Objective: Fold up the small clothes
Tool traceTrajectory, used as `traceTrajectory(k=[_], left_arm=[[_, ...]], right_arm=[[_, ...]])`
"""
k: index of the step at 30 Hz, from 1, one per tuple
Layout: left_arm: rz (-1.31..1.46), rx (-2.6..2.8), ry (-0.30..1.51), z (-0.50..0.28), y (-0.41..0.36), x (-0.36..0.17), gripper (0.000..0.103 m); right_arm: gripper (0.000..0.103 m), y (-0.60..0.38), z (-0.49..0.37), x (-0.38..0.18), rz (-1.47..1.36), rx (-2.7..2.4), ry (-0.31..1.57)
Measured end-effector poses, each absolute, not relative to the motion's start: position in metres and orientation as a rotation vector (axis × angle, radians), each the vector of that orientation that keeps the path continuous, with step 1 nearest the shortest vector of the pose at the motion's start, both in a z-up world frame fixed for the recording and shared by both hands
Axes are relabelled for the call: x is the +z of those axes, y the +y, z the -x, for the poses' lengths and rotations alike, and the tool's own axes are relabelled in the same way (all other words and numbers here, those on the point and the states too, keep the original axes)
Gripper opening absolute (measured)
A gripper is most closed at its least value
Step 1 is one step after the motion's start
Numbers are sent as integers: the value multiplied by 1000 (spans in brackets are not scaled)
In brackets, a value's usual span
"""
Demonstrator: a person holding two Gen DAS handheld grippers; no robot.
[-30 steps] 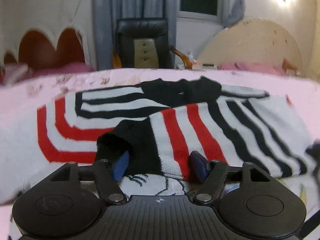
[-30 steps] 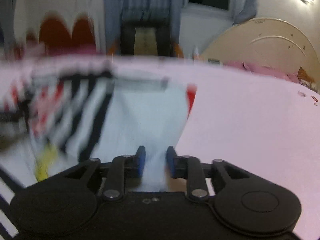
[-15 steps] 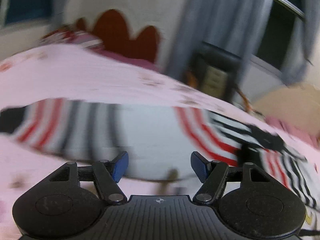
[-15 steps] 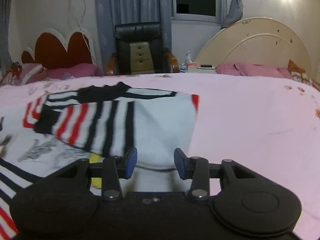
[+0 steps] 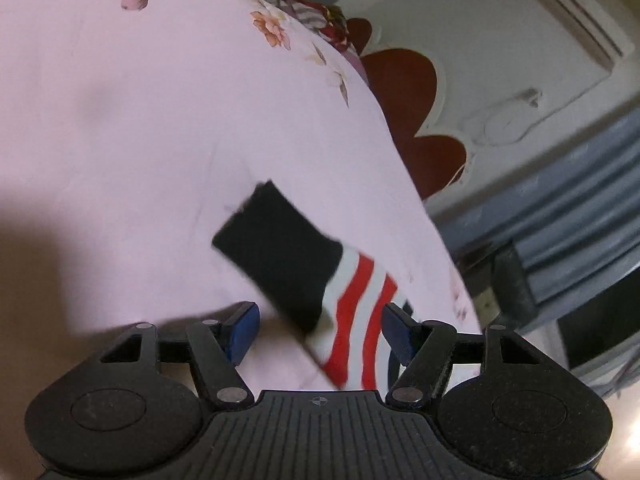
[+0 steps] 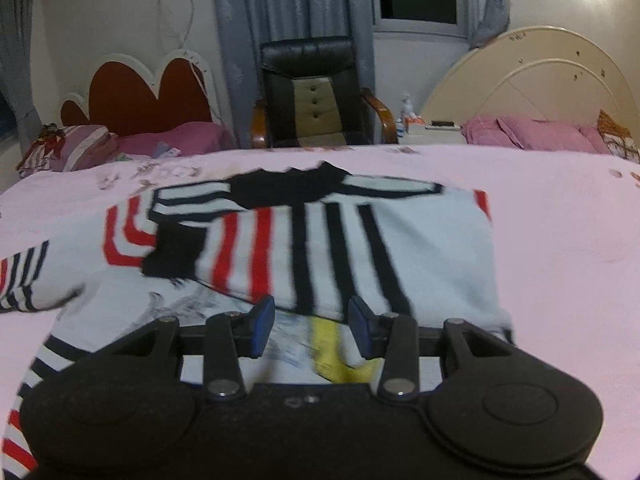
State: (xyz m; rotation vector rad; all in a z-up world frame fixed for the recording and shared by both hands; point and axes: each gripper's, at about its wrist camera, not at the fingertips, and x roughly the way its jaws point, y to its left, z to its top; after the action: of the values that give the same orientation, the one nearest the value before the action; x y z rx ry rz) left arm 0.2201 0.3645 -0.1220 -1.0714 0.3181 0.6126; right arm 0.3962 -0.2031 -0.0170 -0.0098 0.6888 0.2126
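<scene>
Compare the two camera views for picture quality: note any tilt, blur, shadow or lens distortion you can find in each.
Left wrist view: strongly tilted, with the pink bedsheet bulging into a fisheye curve and a dark shadow at lower left; the striped sleeve is slightly soft. Right wrist view: level, dim indoor light; the striped sweater is smeared by motion blur, while the chair behind stays fairly sharp.

The striped sweater (image 6: 320, 248) is motion-blurred, its left sleeve (image 6: 24, 276) cut off by the frame edge.
</scene>
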Motion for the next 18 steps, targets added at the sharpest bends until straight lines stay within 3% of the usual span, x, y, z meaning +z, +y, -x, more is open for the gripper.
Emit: traceTrajectory(k=[1, 2, 3, 4, 7, 13, 18], left_arm=[[1061, 609, 313, -226, 367, -124, 68], [1039, 606, 311, -232, 368, -125, 55], [1009, 616, 330, -239, 368, -126, 37], [997, 612, 366, -247, 372, -132, 5], [1027, 587, 352, -251, 375, -140, 5], [821, 386, 311, -273, 333, -87, 4], [621, 75, 337, -350, 241, -37, 4]], right_arm=[[40, -197, -398, -15, 5, 217, 687], [40, -192, -401, -14, -4, 220, 687], [40, -189, -404, -13, -12, 217, 687], [39, -186, -407, -14, -18, 210, 690], [38, -180, -415, -17, -42, 195, 707], [38, -180, -408, -24, -56, 186, 714], [38, -193, -406, -24, -62, 182, 703]])
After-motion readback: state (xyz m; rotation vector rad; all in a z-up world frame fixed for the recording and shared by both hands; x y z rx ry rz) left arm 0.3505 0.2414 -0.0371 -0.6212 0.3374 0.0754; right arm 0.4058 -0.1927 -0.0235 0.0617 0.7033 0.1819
